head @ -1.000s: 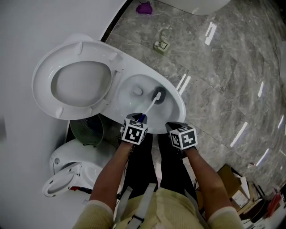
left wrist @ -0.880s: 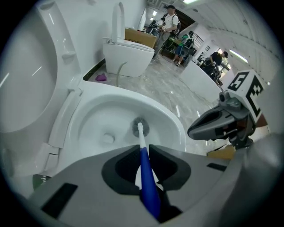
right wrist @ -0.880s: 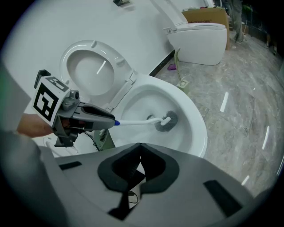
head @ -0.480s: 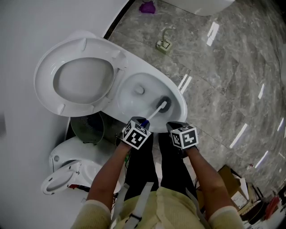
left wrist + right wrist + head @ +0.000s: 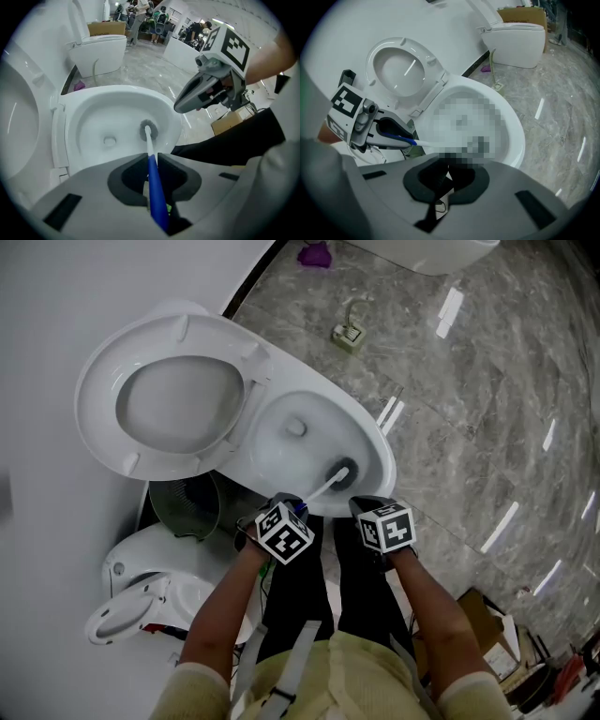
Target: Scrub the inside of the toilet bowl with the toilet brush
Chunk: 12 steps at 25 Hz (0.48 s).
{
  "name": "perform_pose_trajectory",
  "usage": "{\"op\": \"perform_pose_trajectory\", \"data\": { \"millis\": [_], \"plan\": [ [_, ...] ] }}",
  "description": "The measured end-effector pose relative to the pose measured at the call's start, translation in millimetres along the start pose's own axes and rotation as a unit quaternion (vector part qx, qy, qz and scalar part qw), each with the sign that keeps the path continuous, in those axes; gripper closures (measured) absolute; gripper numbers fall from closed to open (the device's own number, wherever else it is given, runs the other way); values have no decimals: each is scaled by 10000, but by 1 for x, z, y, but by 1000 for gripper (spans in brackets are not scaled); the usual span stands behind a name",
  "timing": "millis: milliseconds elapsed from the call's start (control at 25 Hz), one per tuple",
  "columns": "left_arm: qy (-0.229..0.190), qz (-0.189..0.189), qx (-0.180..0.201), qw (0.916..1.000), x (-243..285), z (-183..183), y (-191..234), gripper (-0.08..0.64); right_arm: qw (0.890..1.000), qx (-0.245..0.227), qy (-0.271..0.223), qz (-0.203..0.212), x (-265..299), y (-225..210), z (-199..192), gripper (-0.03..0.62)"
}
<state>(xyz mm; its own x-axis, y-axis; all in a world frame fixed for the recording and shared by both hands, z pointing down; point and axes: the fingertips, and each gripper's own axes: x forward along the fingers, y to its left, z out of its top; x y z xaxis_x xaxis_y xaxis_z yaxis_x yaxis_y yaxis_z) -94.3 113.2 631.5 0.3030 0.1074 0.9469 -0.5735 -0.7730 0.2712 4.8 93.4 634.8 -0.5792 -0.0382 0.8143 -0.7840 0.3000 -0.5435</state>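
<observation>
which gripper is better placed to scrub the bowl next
Left. The left gripper is shut on the toilet brush, its head inside the toilet bowl; the right gripper is shut, empty, outside the rim.

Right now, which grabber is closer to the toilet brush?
Left. The left gripper is shut on the blue handle of the toilet brush. The right gripper is shut and empty, beside it near the front rim of the toilet bowl, not touching the brush.

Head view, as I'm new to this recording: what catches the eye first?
The open white toilet bowl fills the centre, its seat raised at upper left. The left gripper is shut on a blue-handled toilet brush whose dark head rests inside the bowl, on its right side near the person.
</observation>
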Motion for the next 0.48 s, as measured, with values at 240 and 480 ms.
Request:
{"op": "perform_pose_trajectory", "data": {
  "millis": [240, 480],
  "plan": [
    [254, 124, 135, 9995, 0, -16, 6, 493, 10000, -21, 23, 9, 2, 1, 1, 577],
    [614, 488, 208, 9967, -3, -35, 21, 492, 10000, -32, 52, 19, 2, 2, 2, 577]
  ]
}}
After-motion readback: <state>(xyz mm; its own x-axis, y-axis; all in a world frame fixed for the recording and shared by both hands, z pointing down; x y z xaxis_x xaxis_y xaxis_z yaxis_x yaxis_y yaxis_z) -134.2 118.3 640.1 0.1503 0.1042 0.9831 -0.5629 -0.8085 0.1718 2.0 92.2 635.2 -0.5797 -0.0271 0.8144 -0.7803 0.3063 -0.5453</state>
